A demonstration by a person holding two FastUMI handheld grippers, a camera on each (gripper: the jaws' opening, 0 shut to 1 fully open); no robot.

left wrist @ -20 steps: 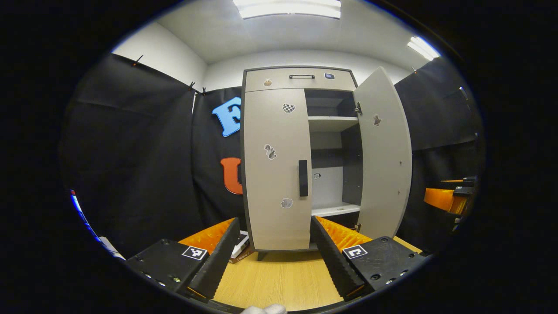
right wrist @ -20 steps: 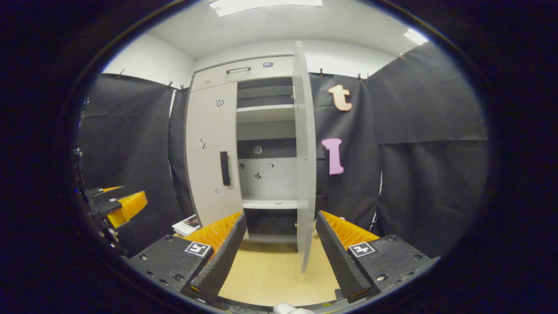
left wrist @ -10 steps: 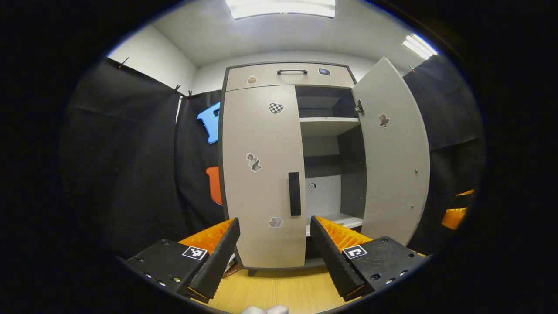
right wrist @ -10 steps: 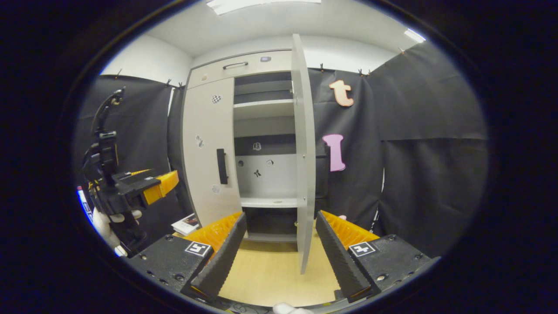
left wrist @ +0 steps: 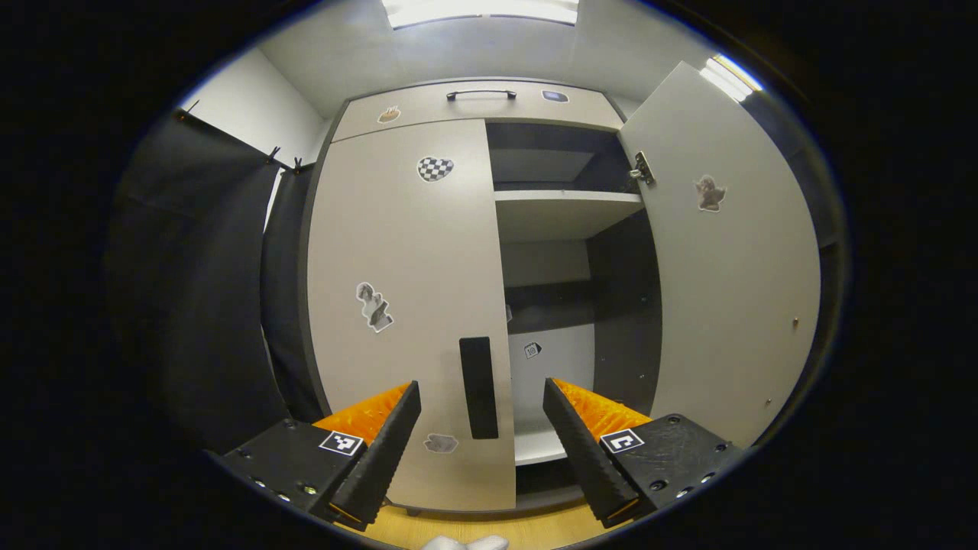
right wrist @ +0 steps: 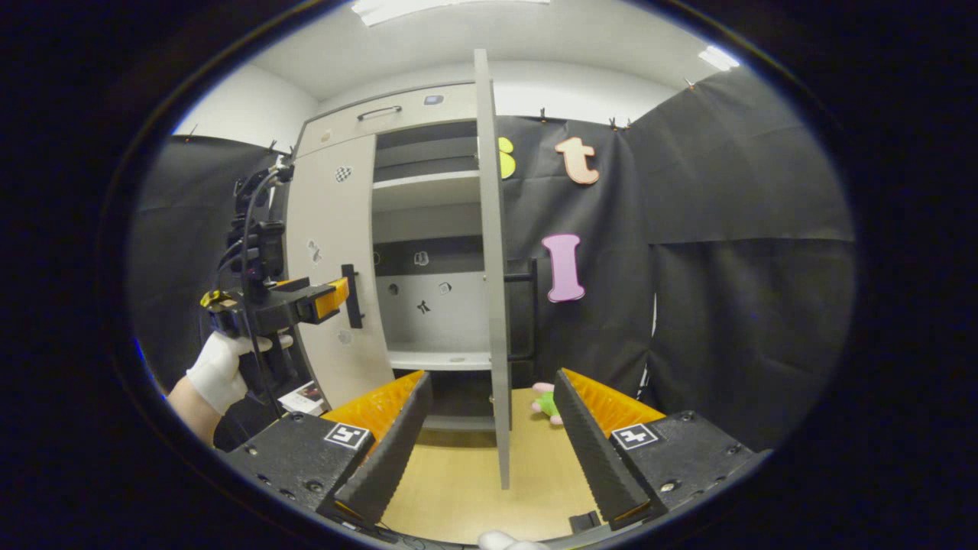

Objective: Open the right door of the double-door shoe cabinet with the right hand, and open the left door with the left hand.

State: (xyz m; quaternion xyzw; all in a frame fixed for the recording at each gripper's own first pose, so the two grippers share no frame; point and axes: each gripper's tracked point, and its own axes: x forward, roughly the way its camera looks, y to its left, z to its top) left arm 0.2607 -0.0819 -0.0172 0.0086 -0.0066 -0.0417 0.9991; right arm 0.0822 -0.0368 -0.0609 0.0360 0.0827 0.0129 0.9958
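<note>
The tall grey shoe cabinet (left wrist: pixel 474 107) stands upright on the wooden floor; its right door (left wrist: pixel 726 260) hangs swung wide open, baring pale shelves; its left door (left wrist: pixel 405 305), sticker-dotted, sits shut with a black vertical handle (left wrist: pixel 478 387).

Left gripper view: camera rides on left tool (left wrist: pixel 481 443), looks straight at shoe cabinet (left wrist: pixel 474 107) front, very near, tilted up a bit. Closed left door (left wrist: pixel 405 305) big in middle, its handle (left wrist: pixel 479 387) between own fingers.

Right gripper view: camera on right tool (right wrist: pixel 493 447), farther back, off to right side. Sees open right door (right wrist: pixel 493 267) edge-on, table (right wrist: pixel 466 481) low down, left tool (right wrist: pixel 325 299) by left door.

Both views share cabinet front, shelves inside, both doors.
</note>
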